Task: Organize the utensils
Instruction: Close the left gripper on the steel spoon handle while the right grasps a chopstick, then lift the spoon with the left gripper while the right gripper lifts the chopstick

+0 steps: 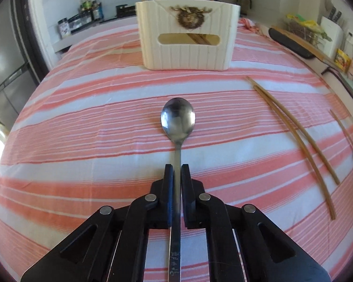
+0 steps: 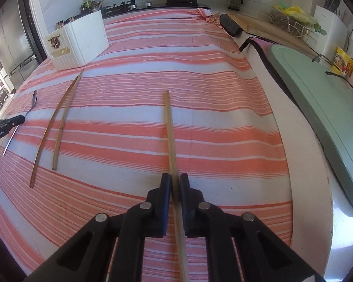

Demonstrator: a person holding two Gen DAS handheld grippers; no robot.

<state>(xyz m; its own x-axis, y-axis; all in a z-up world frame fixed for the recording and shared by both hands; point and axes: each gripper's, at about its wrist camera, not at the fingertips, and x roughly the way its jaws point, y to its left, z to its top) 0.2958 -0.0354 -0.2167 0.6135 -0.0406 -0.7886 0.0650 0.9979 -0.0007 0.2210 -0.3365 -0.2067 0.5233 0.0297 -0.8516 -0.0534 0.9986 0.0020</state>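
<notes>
Spoon [image 1: 178, 118] and chopstick [image 2: 170, 131] are each pinched partway along their length, the spoon well down its handle, probably so the long ends point forward and can be steered into the holder. The left gripper [image 1: 177, 172] has its jaws closed almost fully on the spoon's thin metal handle, the bowl reaching out ahead of the jaws and the engraved handle end running back beneath them. The right gripper [image 2: 174, 183] is likewise clamped on a single pale chopstick, whose tip extends straight ahead of its jaws over the striped cloth [image 2: 200, 98]. Two more chopsticks [image 2: 56, 127] lie loose on the cloth, off to the left of the right jaws and between the two grippers. The cream utensil holder [image 1: 187, 35] stands upright well ahead of the left jaws; through its slot and above its rim, a few chopsticks already stand inside
</notes>
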